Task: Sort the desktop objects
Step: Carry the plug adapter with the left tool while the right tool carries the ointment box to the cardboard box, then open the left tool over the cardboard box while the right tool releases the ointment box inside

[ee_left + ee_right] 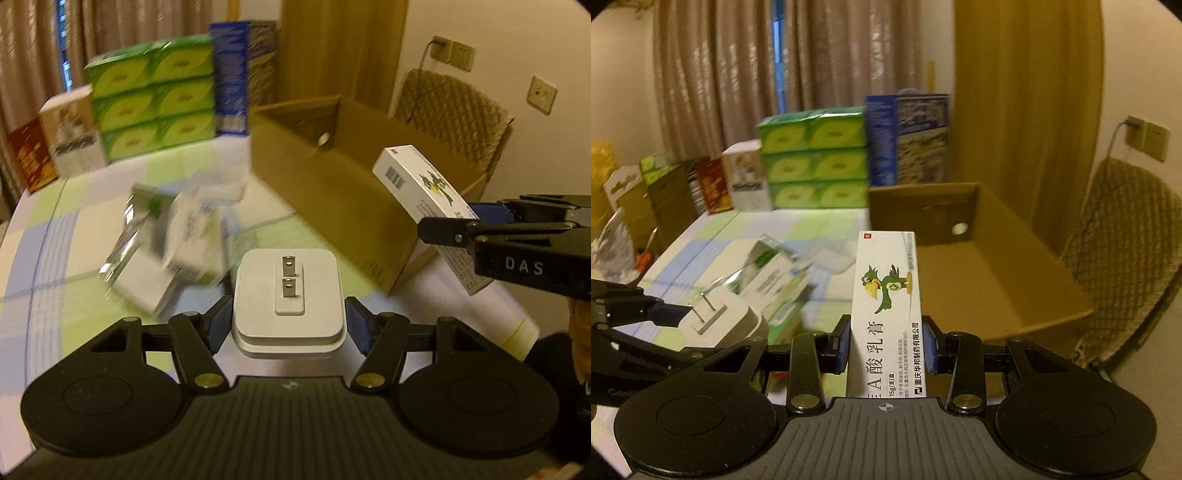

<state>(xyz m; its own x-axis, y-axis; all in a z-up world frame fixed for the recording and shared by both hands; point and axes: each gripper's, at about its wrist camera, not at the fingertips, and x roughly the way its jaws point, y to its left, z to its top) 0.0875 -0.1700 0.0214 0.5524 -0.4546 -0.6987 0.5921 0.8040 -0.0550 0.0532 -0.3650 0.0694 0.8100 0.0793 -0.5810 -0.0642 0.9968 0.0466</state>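
Observation:
My left gripper (288, 323) is shut on a white plug adapter (289, 295), prongs facing up, held above the checked tablecloth (59, 258). My right gripper (886, 341) is shut on a white ointment box (886, 295) printed with a green bird, standing on end between the blue pads (931, 341). In the left wrist view that ointment box (424, 195) and the right gripper (480, 221) hang at the right, by the near corner of the open cardboard box (332, 192). In the right wrist view the adapter (720, 321) shows at lower left in the left gripper's fingers (665, 312).
Several small medicine boxes (173, 251) lie in a blurred heap mid-table. Green tissue packs (155, 96), a blue carton (231, 77) and other cartons line the far edge. The cardboard box (979, 280) looks empty inside. A woven chair (1126, 258) stands right of it.

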